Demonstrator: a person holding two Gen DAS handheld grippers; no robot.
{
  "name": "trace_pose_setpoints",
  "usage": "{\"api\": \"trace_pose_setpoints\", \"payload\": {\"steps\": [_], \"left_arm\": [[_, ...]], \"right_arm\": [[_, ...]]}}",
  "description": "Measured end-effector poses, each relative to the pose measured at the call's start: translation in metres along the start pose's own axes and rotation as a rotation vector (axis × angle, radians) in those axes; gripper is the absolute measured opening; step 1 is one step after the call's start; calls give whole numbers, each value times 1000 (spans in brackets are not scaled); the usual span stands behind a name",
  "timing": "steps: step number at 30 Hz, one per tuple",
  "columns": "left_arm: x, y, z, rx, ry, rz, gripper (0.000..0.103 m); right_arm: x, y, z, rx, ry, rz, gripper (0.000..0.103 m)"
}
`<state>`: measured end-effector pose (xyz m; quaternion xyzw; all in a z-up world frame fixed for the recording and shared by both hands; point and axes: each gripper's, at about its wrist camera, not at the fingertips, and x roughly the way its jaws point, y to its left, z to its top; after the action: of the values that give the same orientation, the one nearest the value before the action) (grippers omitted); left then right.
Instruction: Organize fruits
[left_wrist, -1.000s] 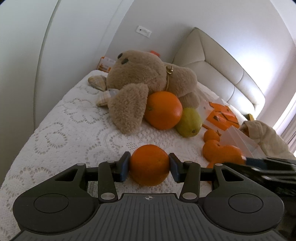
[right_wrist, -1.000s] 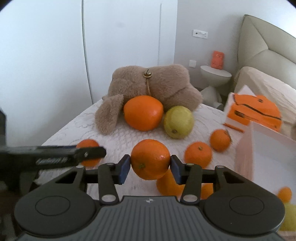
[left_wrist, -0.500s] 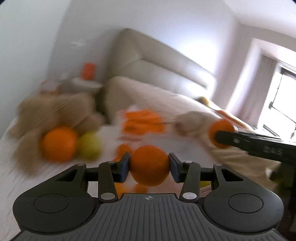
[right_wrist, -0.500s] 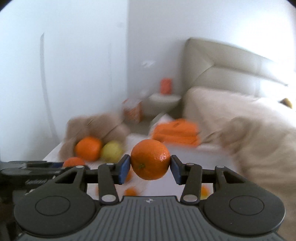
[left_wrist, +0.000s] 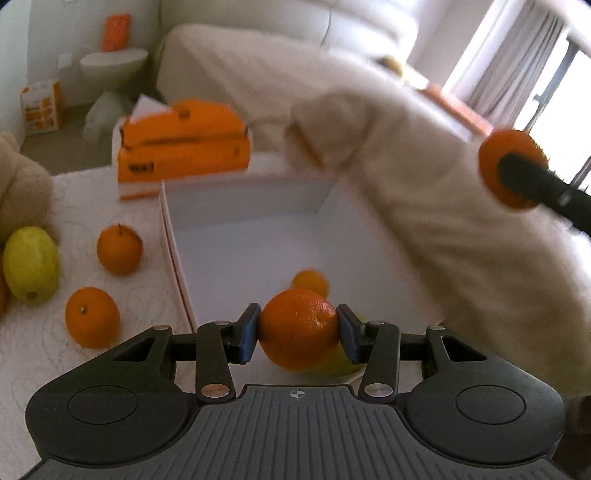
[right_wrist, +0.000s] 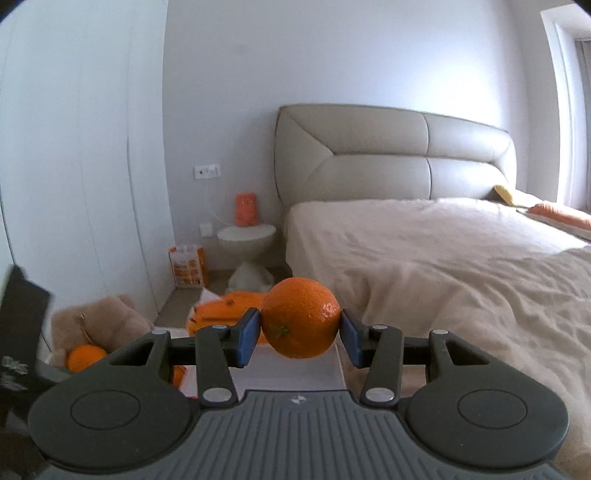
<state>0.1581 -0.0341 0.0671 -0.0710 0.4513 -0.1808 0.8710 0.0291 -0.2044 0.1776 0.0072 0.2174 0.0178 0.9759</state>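
My left gripper (left_wrist: 297, 328) is shut on an orange (left_wrist: 297, 326) and holds it over the near end of a white open box (left_wrist: 243, 218). A small orange (left_wrist: 309, 282) and a yellow fruit (left_wrist: 338, 363) lie in the box. My right gripper (right_wrist: 299, 330) is shut on another orange (right_wrist: 300, 317), held high above the box's far end (right_wrist: 295, 373); it also shows in the left wrist view (left_wrist: 511, 168) at the upper right. Two small oranges (left_wrist: 119, 249) (left_wrist: 91, 317) and a lemon (left_wrist: 30, 264) lie on the white lace cloth (left_wrist: 122, 295).
An orange lid (left_wrist: 184, 140) stands behind the box. A brown teddy bear (right_wrist: 99, 325) with a big orange (right_wrist: 85, 356) is at the left. A bed with a beige cover (right_wrist: 443, 258) lies to the right, a round side table (right_wrist: 246, 236) behind.
Both grippers swung right with their oranges, away from the teddy bear. The left one now hangs over the box; the right one has risen higher.
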Motion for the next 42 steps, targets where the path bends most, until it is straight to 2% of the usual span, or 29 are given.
{"api": "trace_pose_setpoints", "payload": {"steps": [3, 7, 10, 14, 18, 22, 25, 30, 33, 36, 38, 42], "left_arm": [[17, -8, -7, 59, 72, 22, 51], [12, -4, -6, 49, 63, 9, 50], [-7, -2, -6, 37, -25, 17, 49], [-42, 9, -14, 13, -166, -43, 49], [-70, 23, -32, 1, -279, 11, 49], [-84, 45, -54, -21, -337, 75, 49], [-84, 65, -70, -49, -344, 131, 49], [-84, 102, -92, -105, -361, 186, 49], [-89, 125, -105, -171, -401, 189, 48], [-94, 146, -116, -241, -447, 183, 48], [-96, 157, -121, -283, -472, 171, 48], [-101, 176, -132, -347, -542, 130, 48]], "right_arm": [[13, -11, -6, 21, 37, 6, 47], [25, -16, -13, 35, 71, -7, 47], [31, -16, -18, 41, 90, -5, 47], [30, -13, -22, 41, 108, 0, 47], [37, -9, -24, 49, 144, 9, 47], [54, 3, -26, 35, 198, 17, 47], [72, 16, -28, 3, 258, 29, 47], [129, 43, -38, -56, 448, 58, 47], [161, 60, -48, -103, 544, 38, 47], [183, 66, -56, -83, 623, 49, 47], [193, 69, -60, -68, 657, 55, 47], [199, 77, -61, -98, 666, 22, 48]]}}
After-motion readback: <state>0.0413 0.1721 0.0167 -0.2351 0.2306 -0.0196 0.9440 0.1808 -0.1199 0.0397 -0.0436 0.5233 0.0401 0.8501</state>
